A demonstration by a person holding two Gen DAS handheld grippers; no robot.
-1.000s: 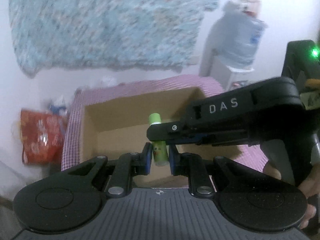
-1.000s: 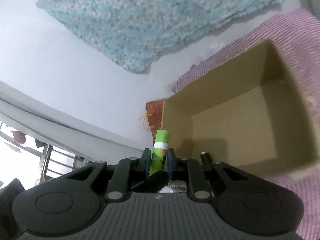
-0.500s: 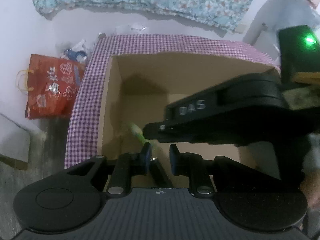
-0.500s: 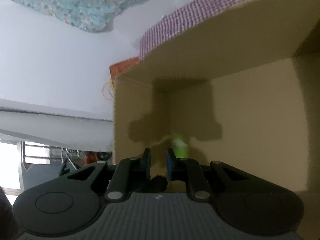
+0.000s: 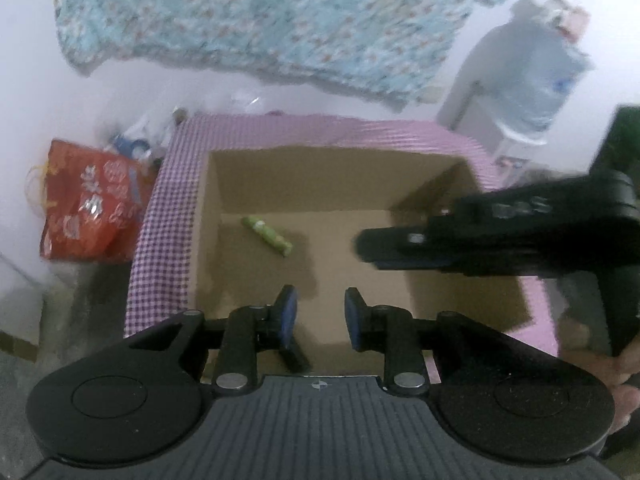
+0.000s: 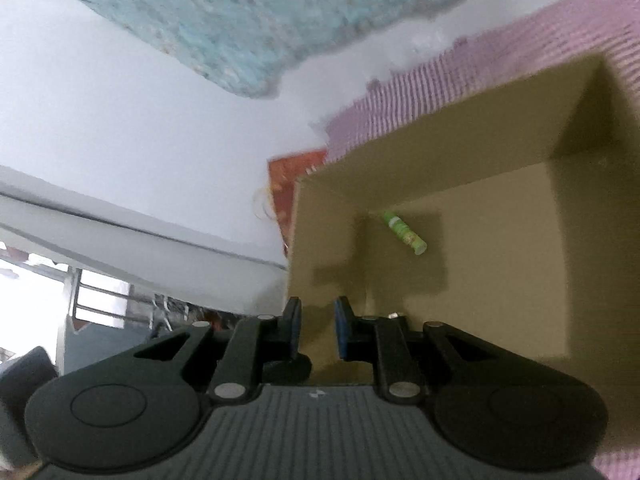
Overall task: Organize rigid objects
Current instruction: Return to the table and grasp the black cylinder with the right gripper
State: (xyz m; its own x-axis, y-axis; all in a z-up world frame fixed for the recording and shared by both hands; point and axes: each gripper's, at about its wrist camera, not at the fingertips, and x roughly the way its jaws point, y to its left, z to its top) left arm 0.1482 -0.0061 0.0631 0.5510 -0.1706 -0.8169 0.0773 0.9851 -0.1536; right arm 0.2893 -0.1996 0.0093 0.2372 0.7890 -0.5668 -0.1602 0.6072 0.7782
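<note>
Right now your left gripper [image 5: 317, 314] hangs over the near edge of the cardboard box [image 5: 256, 178], its blue-padded jaws parted with only bare box floor showing between them; those jaws have just been widening, and nothing sits in the gap. Your right gripper [image 6: 316, 328] is likewise released: its pads stand a narrow gap apart with nothing between them, poised above the box's near-left corner. In the left wrist view that same right gripper reaches in from the right side, a blurred black body above the right half of the box, and a bit of your hand [image 5: 624, 372] shows at the right edge of the frame.

Further in, the green tube [image 5: 267, 235] lies flat on the floor of the box, well apart from both grippers. It rests slantwise in the far-left part of the floor, its white-banded end close to the corner where the left and far walls meet, the other end pointing toward the middle.

Around the box you have a purple-and-white checked cloth [image 5: 160, 240] covering the surface it stands on. Beyond the cloth's left edge a red printed bag [image 5: 88, 204] sits on the floor against the white wall. Farther back, a pale blue floral fabric [image 5: 260, 20] hangs on that wall, and at the far right stands a large water bottle [image 5: 532, 80], blurred.
</note>
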